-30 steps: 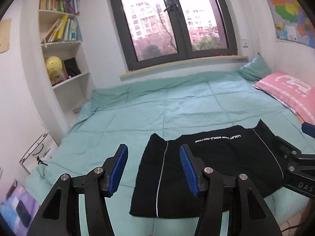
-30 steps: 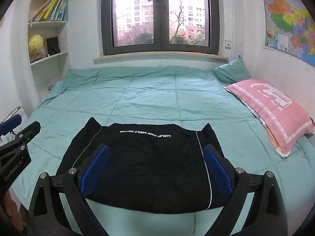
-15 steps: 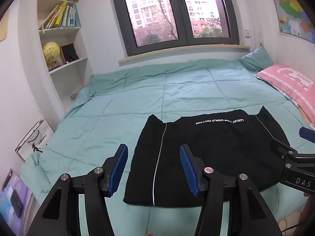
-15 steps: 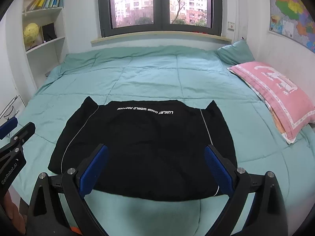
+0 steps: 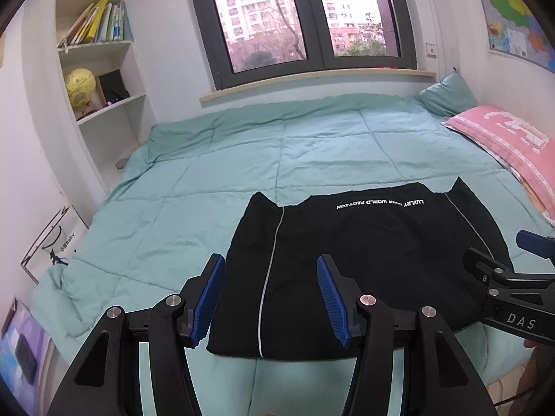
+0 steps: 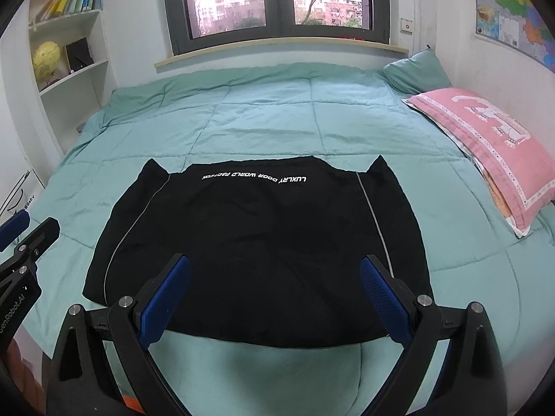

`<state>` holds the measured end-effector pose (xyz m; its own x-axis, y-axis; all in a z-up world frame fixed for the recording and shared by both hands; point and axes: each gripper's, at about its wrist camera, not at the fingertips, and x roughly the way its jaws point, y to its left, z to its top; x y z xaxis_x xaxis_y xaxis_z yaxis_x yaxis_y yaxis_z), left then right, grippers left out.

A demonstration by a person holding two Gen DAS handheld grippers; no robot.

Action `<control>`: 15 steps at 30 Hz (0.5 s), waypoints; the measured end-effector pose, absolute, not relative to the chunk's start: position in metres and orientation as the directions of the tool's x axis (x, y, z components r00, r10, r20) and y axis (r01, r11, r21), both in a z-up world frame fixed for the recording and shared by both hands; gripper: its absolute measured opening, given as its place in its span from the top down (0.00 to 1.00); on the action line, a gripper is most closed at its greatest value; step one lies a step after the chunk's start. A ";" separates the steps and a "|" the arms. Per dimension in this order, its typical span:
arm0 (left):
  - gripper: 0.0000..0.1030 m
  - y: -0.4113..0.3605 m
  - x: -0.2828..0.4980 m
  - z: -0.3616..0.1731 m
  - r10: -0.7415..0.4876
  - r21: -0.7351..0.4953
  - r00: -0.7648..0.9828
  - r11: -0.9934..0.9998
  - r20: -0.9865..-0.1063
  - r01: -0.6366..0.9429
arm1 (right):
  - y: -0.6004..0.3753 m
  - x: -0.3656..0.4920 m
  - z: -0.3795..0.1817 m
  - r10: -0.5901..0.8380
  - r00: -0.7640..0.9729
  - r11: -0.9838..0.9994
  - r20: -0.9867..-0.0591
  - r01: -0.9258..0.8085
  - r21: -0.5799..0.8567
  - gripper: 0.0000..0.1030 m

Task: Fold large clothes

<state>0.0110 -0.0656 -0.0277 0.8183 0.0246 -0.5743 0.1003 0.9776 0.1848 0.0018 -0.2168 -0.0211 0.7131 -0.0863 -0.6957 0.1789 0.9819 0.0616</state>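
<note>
A black garment (image 5: 374, 263) with white side stripes and white lettering lies flat and folded on the green bed quilt (image 5: 277, 159); it also shows in the right wrist view (image 6: 263, 242). My left gripper (image 5: 270, 298) is open and empty, held above the garment's near left edge. My right gripper (image 6: 274, 298) is open wide and empty, held above the garment's near edge. Each gripper shows at the edge of the other's view.
A pink pillow (image 6: 485, 145) and a green pillow (image 6: 416, 69) lie at the right of the bed. A white bookshelf (image 5: 100, 79) with books and a yellow globe stands at the left. A window is behind the bed. A paper bag (image 5: 52, 242) leans at the left.
Both grippers have drawn back and tilted down a little, so the garment sits lower and fuller in view. The garment has not moved. Both grippers stay open.
</note>
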 end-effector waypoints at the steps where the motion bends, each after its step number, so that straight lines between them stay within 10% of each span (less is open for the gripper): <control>1: 0.45 -0.066 0.012 -0.029 0.024 0.184 0.816 0.978 -0.578 0.102 | -0.216 0.002 -0.022 -0.086 0.712 0.982 -0.697 0.177 0.060 0.04; 15: 0.45 -0.056 0.019 -0.035 -0.081 0.070 0.763 0.984 -0.641 0.163 | -0.213 0.005 -0.030 -0.087 0.700 0.983 -0.708 0.175 0.052 0.04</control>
